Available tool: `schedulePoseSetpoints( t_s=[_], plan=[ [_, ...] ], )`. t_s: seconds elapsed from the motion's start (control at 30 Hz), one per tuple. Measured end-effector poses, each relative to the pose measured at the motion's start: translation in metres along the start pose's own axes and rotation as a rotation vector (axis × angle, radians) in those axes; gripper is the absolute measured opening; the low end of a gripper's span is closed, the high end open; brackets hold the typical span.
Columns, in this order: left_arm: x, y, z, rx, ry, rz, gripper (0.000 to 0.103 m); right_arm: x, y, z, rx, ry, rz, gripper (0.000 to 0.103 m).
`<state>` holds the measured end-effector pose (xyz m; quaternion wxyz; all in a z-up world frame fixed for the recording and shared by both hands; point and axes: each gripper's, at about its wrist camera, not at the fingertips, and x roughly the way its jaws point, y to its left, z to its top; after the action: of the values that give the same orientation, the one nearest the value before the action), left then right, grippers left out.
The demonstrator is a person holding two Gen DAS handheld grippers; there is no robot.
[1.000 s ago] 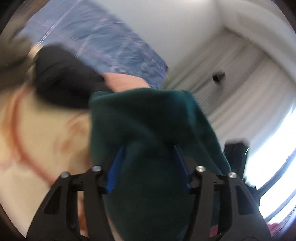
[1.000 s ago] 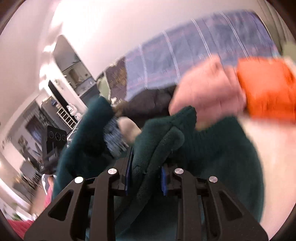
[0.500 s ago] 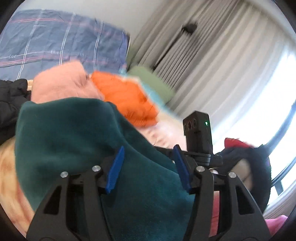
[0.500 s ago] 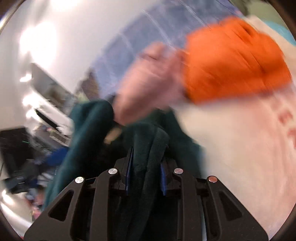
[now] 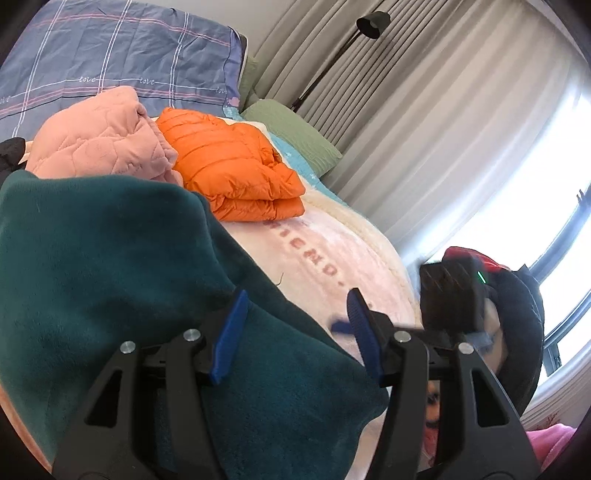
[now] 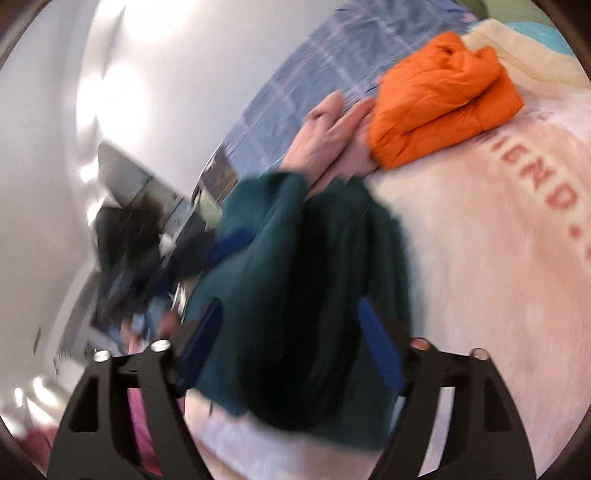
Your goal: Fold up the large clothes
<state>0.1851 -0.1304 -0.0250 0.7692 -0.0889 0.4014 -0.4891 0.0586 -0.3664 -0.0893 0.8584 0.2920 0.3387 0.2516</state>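
Observation:
A dark green fleece garment (image 5: 110, 266) lies bunched on the pale pink bed blanket (image 5: 332, 258). My left gripper (image 5: 295, 332) is open above it; the fleece runs under and past its left finger. In the right wrist view the same green garment (image 6: 314, 280) lies in a heap between and beyond my right gripper (image 6: 291, 339), which is open with the cloth loose between its fingers. The view is blurred. The right gripper's body (image 5: 454, 295) shows at the right in the left wrist view.
A folded orange puffer jacket (image 5: 229, 166) and a pink quilted garment (image 5: 99, 140) lie further up the bed, in front of a blue plaid pillow (image 5: 110, 59) and a green pillow (image 5: 295, 136). Curtains, a floor lamp (image 5: 369, 22) and a bright window stand on the right.
Both grippers have swung down toward the bed with the green garment. The right gripper, shut on the fleece before, has opened. The left jaws stay wide.

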Motion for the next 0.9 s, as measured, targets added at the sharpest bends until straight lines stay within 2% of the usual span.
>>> schedulePoseSetpoints(
  t_s=[0.07, 0.13, 0.17, 0.2, 0.23, 0.27, 0.3, 0.33, 0.4, 0.43, 0.5, 0.53, 0.6, 0.67, 0.7, 0.73, 0.77, 0.8, 0.83, 0.87, 0.9],
  plan=[
    [0.004, -0.002, 0.001, 0.011, 0.001, -0.002, 0.057, -0.004, 0.009, -0.016, -0.024, 0.017, 0.011, 0.086],
    [0.003, -0.003, 0.001, 0.012, 0.001, 0.0, 0.057, 0.0, 0.017, -0.03, -0.028, 0.031, 0.04, 0.087],
    [0.003, -0.004, 0.0, 0.012, 0.002, 0.001, 0.057, 0.007, 0.021, -0.033, -0.036, 0.046, 0.036, 0.086],
    [0.003, -0.005, 0.001, 0.012, 0.003, 0.003, 0.057, 0.015, 0.025, -0.034, -0.048, 0.05, 0.0, 0.08],
    [0.003, -0.004, 0.001, 0.011, 0.003, 0.007, 0.058, 0.022, 0.028, -0.034, -0.062, 0.033, -0.1, 0.036],
    [0.004, -0.003, 0.002, 0.008, 0.004, 0.01, 0.058, 0.027, 0.029, -0.031, -0.058, 0.033, -0.165, 0.01],
    [0.005, -0.002, 0.003, 0.002, 0.0, 0.013, 0.058, 0.027, 0.03, -0.026, 0.009, 0.04, -0.094, 0.008],
    [0.003, -0.002, 0.005, 0.001, -0.001, 0.03, 0.058, 0.019, 0.036, -0.023, 0.024, 0.002, -0.099, 0.008],
    [-0.007, -0.004, 0.011, -0.012, -0.023, 0.063, 0.058, -0.003, 0.064, -0.018, -0.078, -0.078, -0.118, 0.008],
    [-0.015, -0.006, 0.015, -0.02, -0.031, 0.054, 0.058, -0.016, 0.078, -0.018, -0.126, -0.106, -0.132, 0.008],
    [-0.032, -0.012, 0.021, -0.009, -0.059, 0.056, 0.06, -0.034, 0.094, -0.022, -0.178, -0.132, -0.169, 0.008],
    [-0.041, -0.016, 0.024, 0.012, -0.078, 0.084, 0.061, -0.042, 0.095, -0.024, -0.185, -0.139, -0.197, 0.008],
    [-0.055, -0.019, 0.029, 0.063, -0.107, 0.166, 0.06, -0.048, 0.08, -0.028, -0.156, -0.134, -0.234, 0.008],
    [-0.053, -0.01, 0.031, 0.072, -0.096, 0.232, 0.059, -0.047, 0.053, -0.035, -0.098, -0.115, -0.269, 0.008],
    [-0.044, -0.002, 0.03, 0.07, -0.065, 0.252, 0.049, -0.038, 0.033, -0.041, -0.064, -0.077, -0.293, 0.008],
    [-0.031, 0.004, 0.026, 0.086, -0.028, 0.263, 0.046, -0.027, 0.016, -0.049, -0.024, -0.031, -0.293, 0.009],
    [-0.012, 0.006, 0.018, 0.154, 0.008, 0.302, 0.046, -0.015, -0.003, -0.061, 0.045, 0.005, -0.258, 0.009],
    [0.007, 0.005, 0.009, 0.242, 0.046, 0.393, 0.05, -0.007, -0.01, -0.065, 0.078, 0.015, -0.221, 0.009],
    [0.034, 0.003, -0.004, 0.365, 0.099, 0.562, 0.05, -0.005, -0.011, -0.068, 0.086, 0.011, -0.193, 0.009],
    [0.044, 0.004, -0.008, 0.39, 0.122, 0.623, 0.05, -0.006, -0.006, -0.067, 0.059, 0.005, -0.216, 0.01],
    [0.044, 0.005, -0.005, 0.374, 0.124, 0.619, 0.05, -0.007, -0.001, -0.065, 0.036, 0.004, -0.239, 0.011]
  ],
)
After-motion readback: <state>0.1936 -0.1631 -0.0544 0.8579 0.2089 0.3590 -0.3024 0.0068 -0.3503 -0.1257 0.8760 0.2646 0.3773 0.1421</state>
